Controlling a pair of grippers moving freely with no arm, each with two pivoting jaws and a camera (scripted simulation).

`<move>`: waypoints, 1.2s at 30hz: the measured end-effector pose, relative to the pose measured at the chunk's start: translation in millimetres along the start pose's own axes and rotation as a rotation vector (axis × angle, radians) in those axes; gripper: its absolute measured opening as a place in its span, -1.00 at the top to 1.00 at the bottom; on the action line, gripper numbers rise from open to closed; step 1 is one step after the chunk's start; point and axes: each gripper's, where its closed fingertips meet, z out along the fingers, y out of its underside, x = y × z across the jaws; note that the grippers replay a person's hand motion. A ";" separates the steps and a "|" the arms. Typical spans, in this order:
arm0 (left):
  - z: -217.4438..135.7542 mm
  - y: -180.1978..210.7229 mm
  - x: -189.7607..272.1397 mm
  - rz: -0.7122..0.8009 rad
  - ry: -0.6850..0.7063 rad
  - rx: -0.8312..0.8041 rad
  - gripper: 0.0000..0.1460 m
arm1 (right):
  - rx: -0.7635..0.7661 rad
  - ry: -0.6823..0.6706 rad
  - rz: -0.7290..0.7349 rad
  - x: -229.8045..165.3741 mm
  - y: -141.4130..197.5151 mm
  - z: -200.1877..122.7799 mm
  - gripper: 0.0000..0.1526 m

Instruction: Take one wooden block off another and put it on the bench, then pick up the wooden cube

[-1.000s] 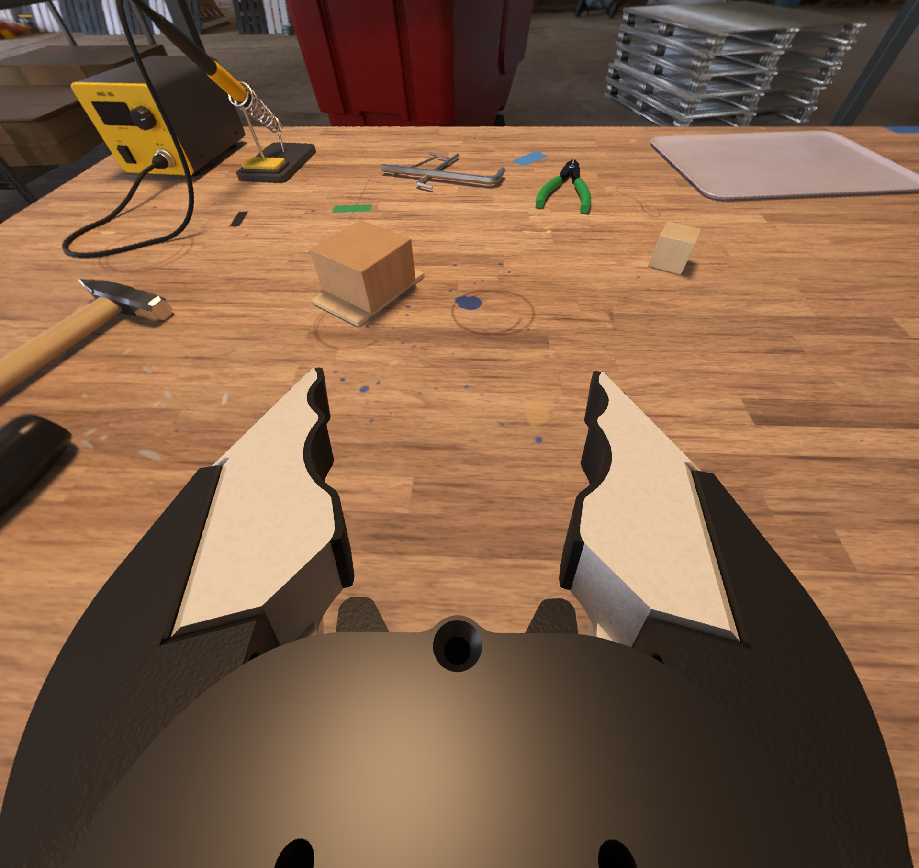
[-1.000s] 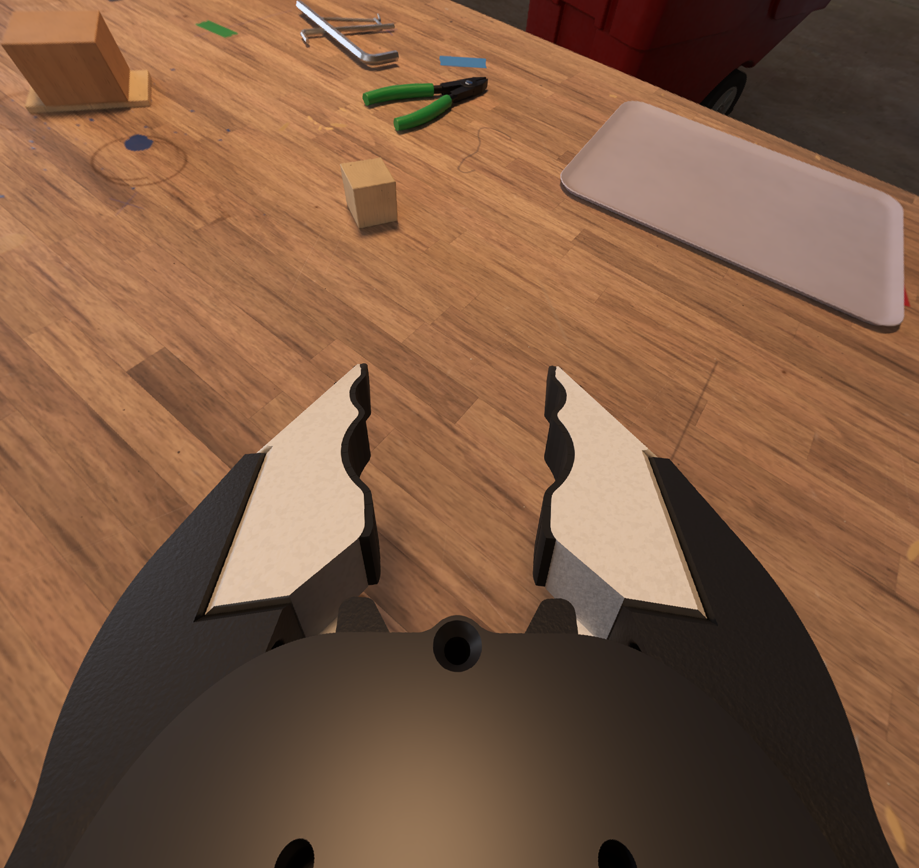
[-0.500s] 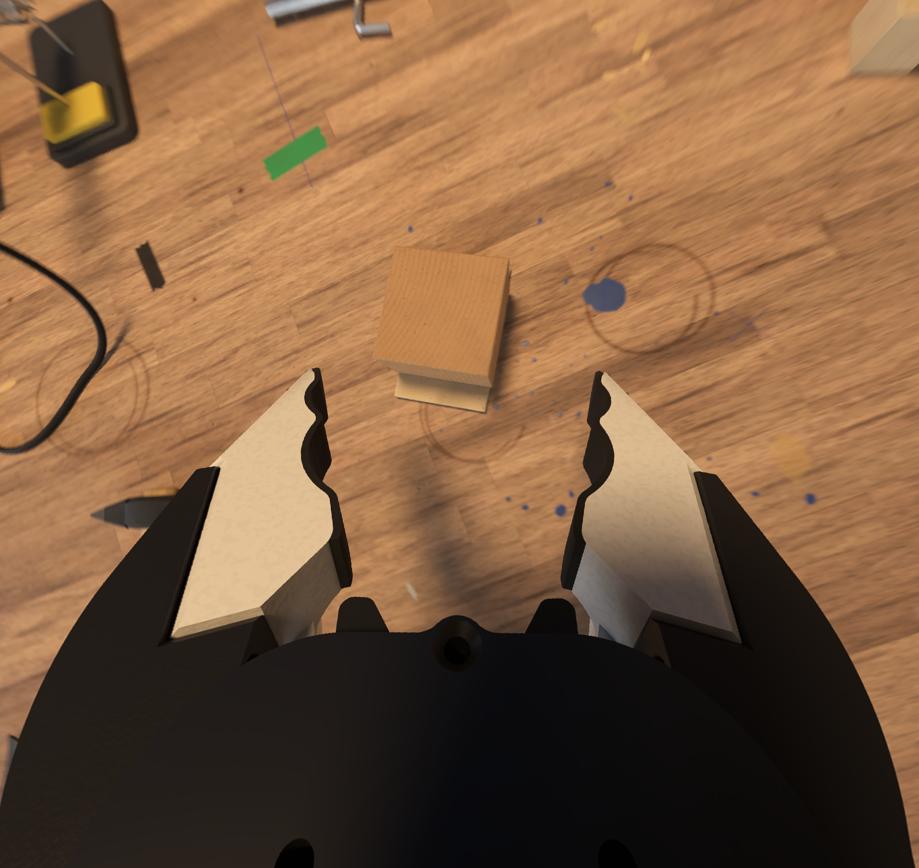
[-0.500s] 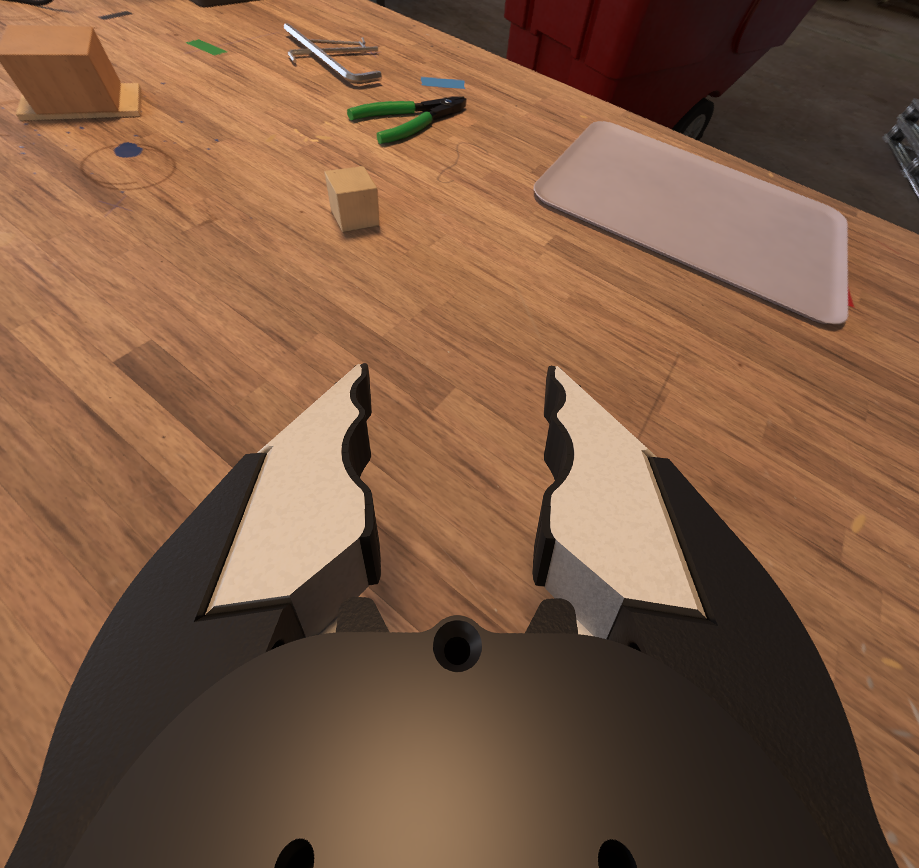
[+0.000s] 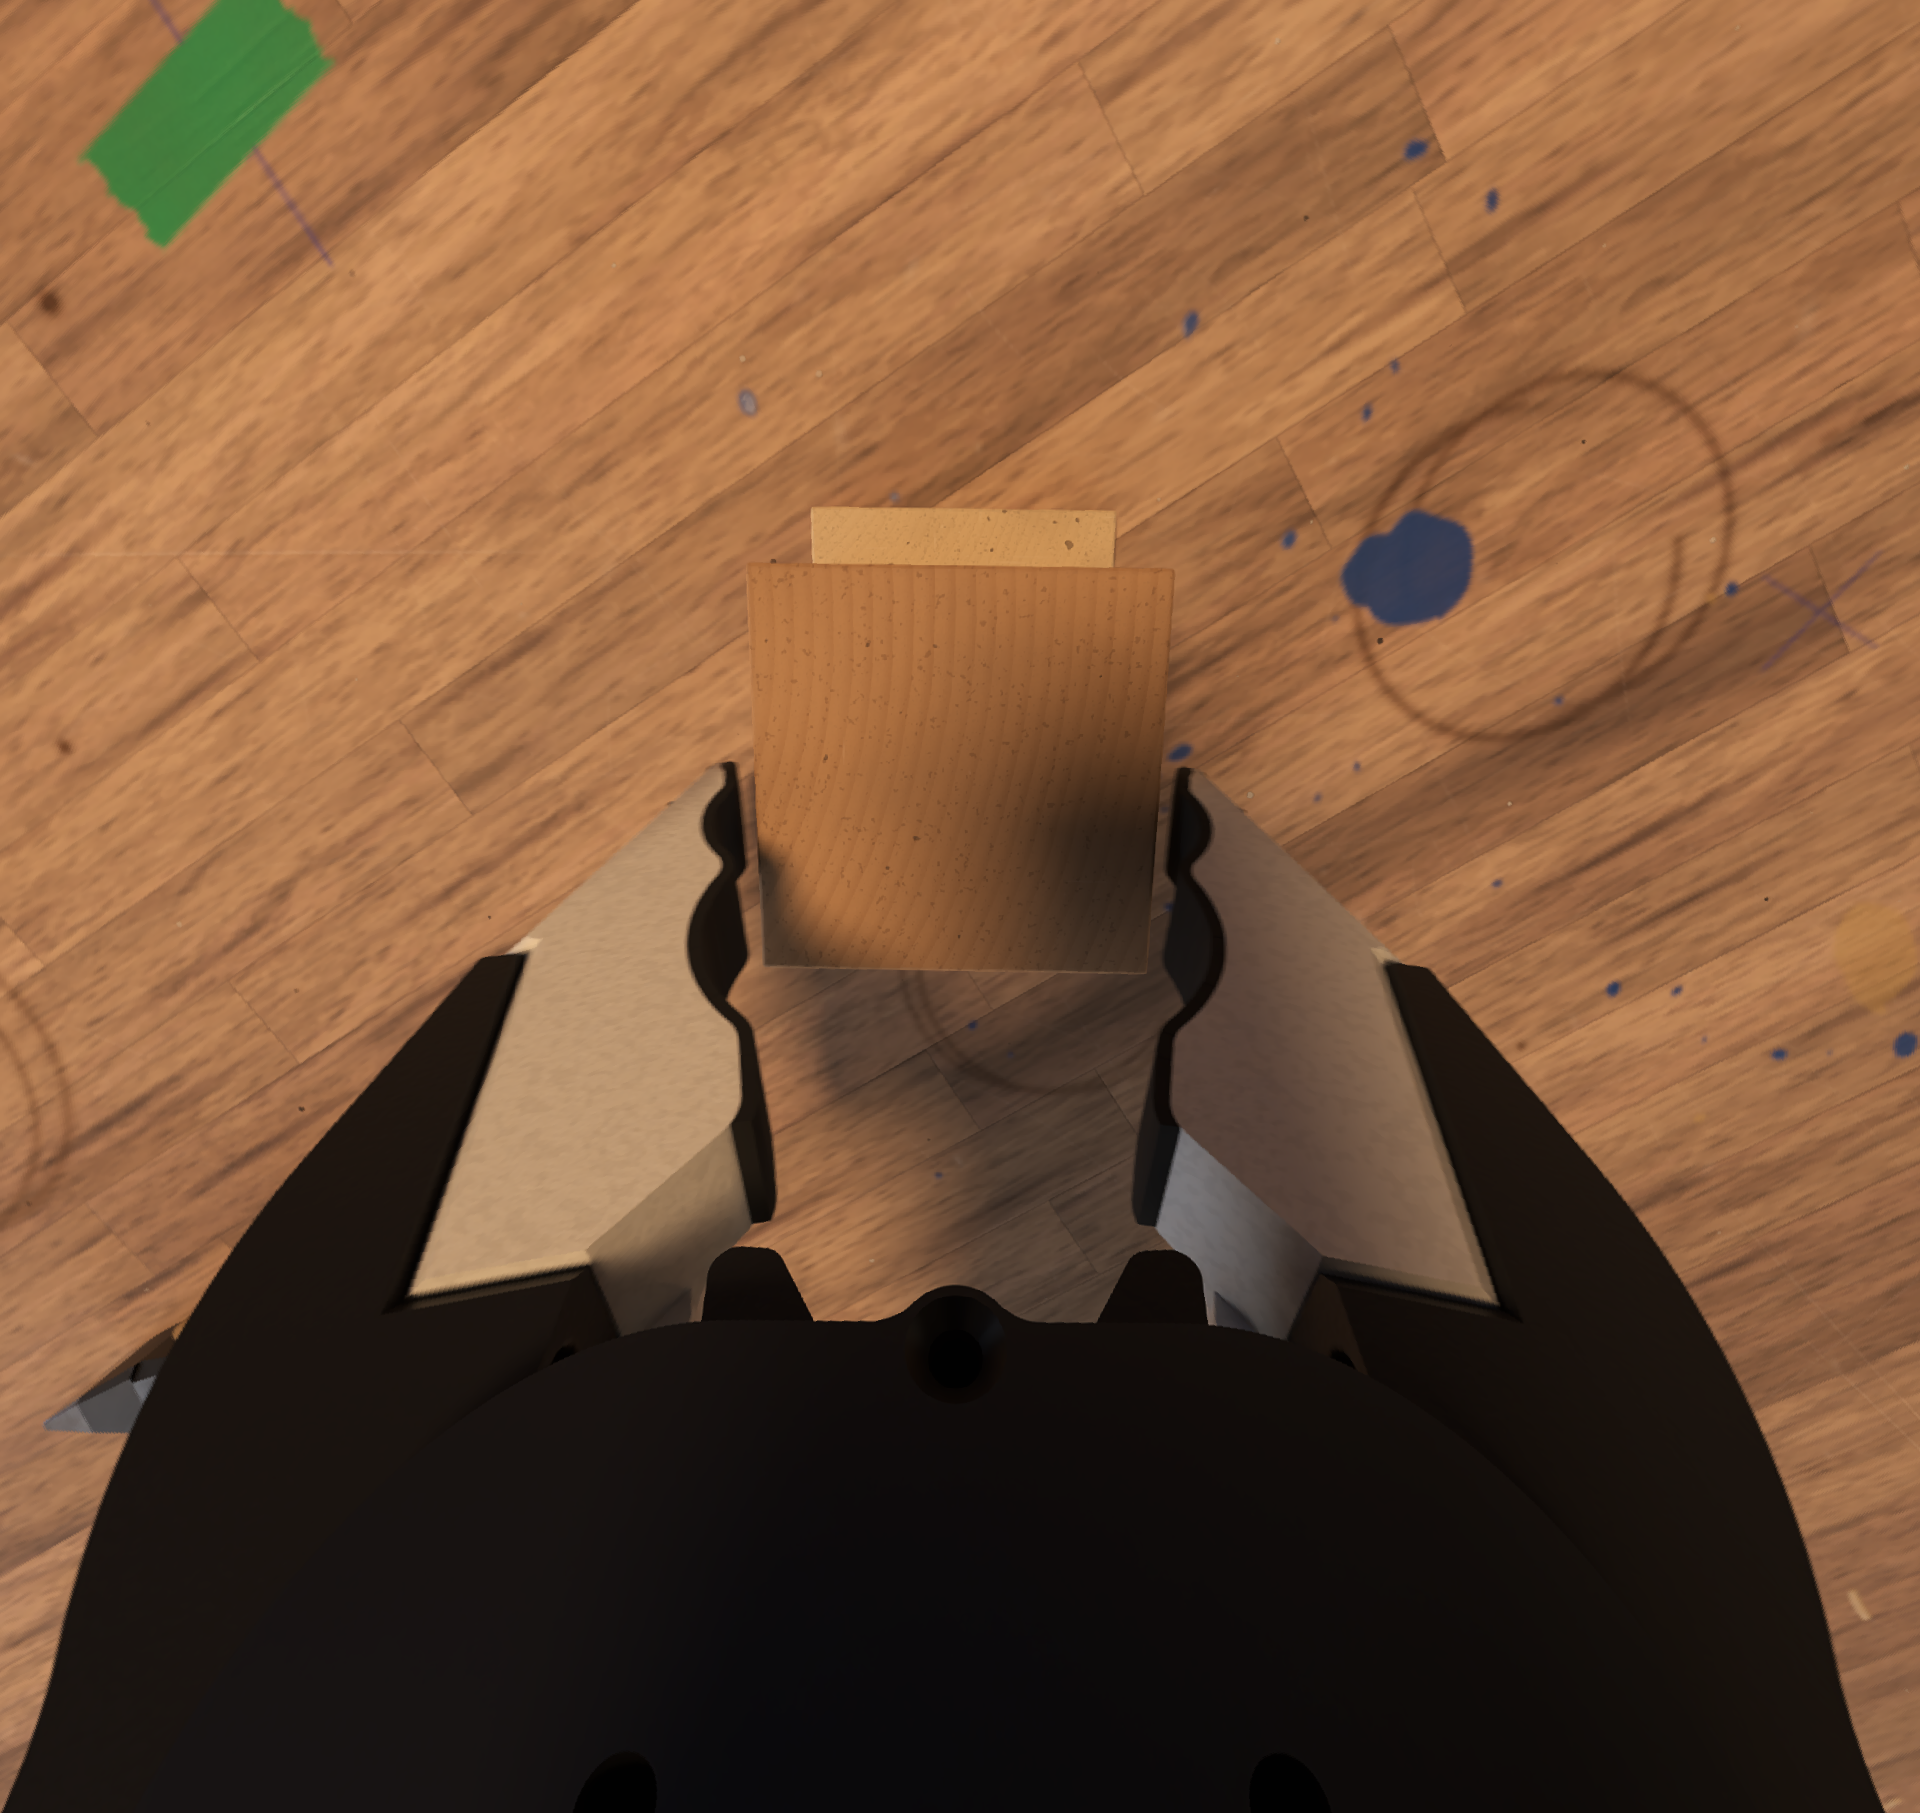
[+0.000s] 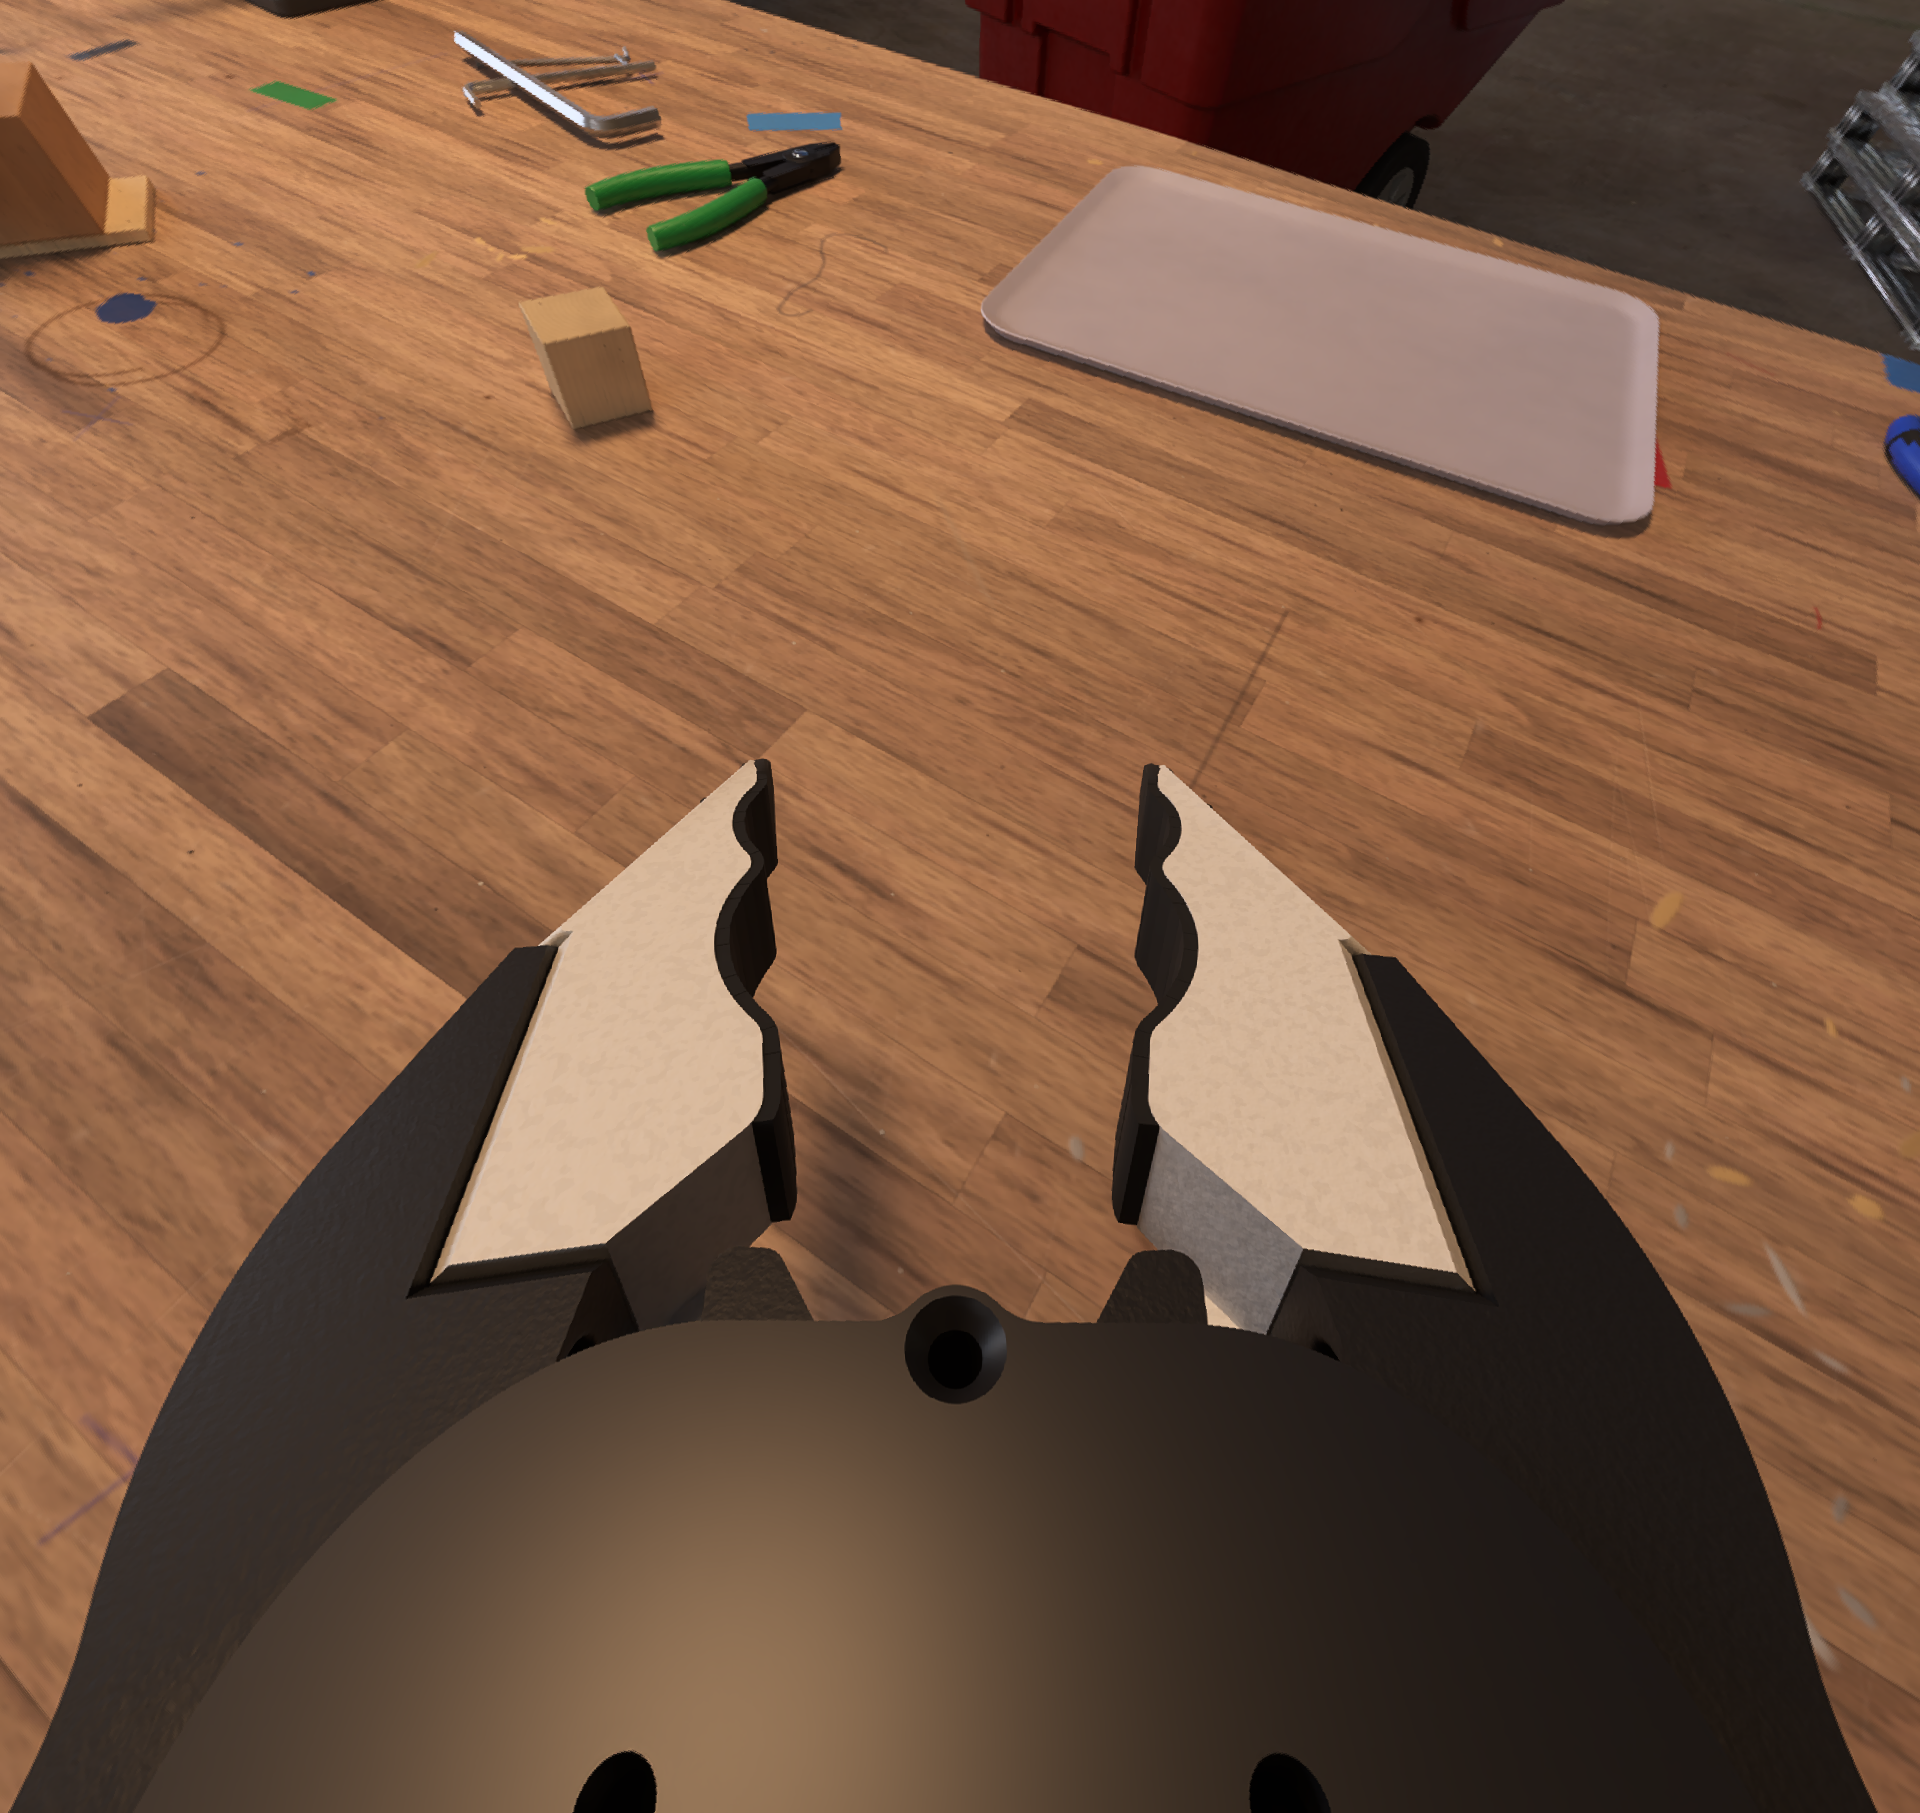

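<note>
Nothing done yet. My left hand-held gripper [image 5: 956, 797] is spread wide, straddling the upper wooden block [image 5: 956, 766], not clamped; it sits on the thin lower block [image 5: 961, 535]. Right hand-held gripper [image 6: 956, 787] released, empty. Wooden cube [image 6: 587, 357] on the bench [image 6: 935, 568] at its 11 o'clock, untouched.

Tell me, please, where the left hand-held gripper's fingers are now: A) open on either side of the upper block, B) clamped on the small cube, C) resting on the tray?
A: the left hand-held gripper is open, a finger on each side of the upper block, not visibly gripping.
</note>
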 end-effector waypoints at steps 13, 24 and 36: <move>-58.7 -17.6 1.0 -0.011 -0.185 0.144 -0.01 | 0.036 -0.016 0.006 4.5 -3.3 -6.6 0.09; -171.2 -47.1 144.8 -0.056 -0.430 0.690 -0.01 | 0.078 -0.095 -0.066 -17.4 -26.4 1.8 0.10; -101.3 0.3 288.3 -0.204 -0.370 0.731 -0.01 | 0.106 -0.106 -0.078 -31.9 -17.5 -18.0 0.10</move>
